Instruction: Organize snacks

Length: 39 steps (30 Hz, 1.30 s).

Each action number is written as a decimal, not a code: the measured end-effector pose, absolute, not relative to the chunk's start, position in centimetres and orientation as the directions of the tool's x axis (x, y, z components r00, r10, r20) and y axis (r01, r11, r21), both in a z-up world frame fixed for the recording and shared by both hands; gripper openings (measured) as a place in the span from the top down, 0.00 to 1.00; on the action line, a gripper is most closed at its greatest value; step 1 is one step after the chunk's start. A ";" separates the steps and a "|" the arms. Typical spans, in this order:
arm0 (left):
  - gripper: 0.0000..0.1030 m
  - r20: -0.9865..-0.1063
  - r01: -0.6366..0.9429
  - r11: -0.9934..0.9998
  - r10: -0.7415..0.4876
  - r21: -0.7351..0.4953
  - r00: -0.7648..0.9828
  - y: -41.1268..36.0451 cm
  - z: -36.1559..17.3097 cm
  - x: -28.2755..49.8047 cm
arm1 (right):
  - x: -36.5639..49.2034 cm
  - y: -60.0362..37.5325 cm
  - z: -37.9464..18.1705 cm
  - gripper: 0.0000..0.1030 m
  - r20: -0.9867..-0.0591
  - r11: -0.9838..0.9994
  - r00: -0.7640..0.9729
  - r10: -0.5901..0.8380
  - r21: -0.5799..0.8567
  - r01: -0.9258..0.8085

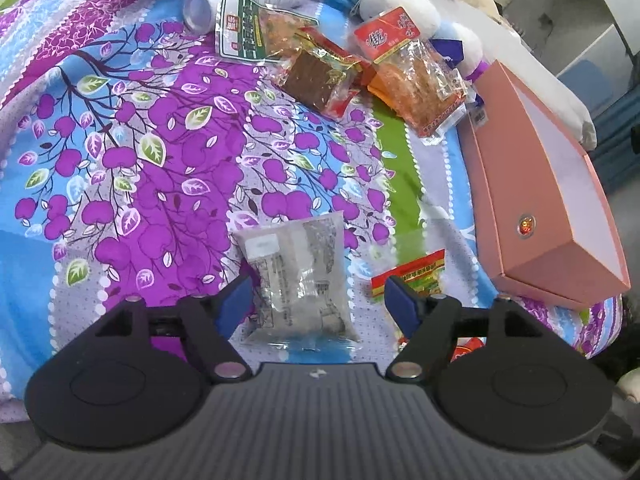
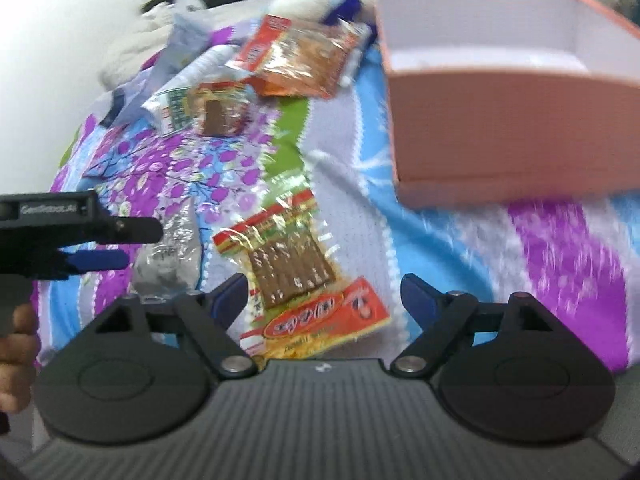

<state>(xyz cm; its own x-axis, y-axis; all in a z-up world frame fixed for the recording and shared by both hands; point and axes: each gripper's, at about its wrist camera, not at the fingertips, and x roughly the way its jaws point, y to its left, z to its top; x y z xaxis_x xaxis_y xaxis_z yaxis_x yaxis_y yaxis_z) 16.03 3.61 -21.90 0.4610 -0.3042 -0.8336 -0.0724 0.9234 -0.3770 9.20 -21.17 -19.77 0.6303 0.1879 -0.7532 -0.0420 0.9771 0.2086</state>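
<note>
Clear packet: a transparent snack pouch [image 1: 298,276] lies flat on the patterned bedspread [image 1: 132,168], directly between the fingers of the left gripper [image 1: 316,300].
Left gripper: jaws spread wide, one blue pad on each side of the pouch, nothing pinched yet.
Red and yellow packet: a snack pack [image 2: 298,280] with brown sticks lies on the cloth between the fingers of the right gripper [image 2: 324,300].
Right gripper: jaws spread, straddling that pack without gripping it.
Pink box: the open box [image 2: 500,120] sits on the bed ahead and to the right, its white interior apparently bare; it looks like the destination.
Other snacks: a red-topped pack [image 1: 416,76], a brown-block pack [image 1: 320,76] and a green-labelled pack [image 1: 248,28] lie in a loose cluster farther off, near the box's far end.
Step in hand: likely lining up for a first pick, with no snack boxed so far.
Next move: lower and close on a thin, slippery pouch, then carry it over the box wall.
</note>
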 end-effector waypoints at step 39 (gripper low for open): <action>0.57 -0.848 0.069 0.965 -0.254 -0.252 0.464 0.9 -23.4 17.0 | 15.1 -17.9 -22.8 0.52 -0.827 0.975 0.530 0.189 0.091 -0.205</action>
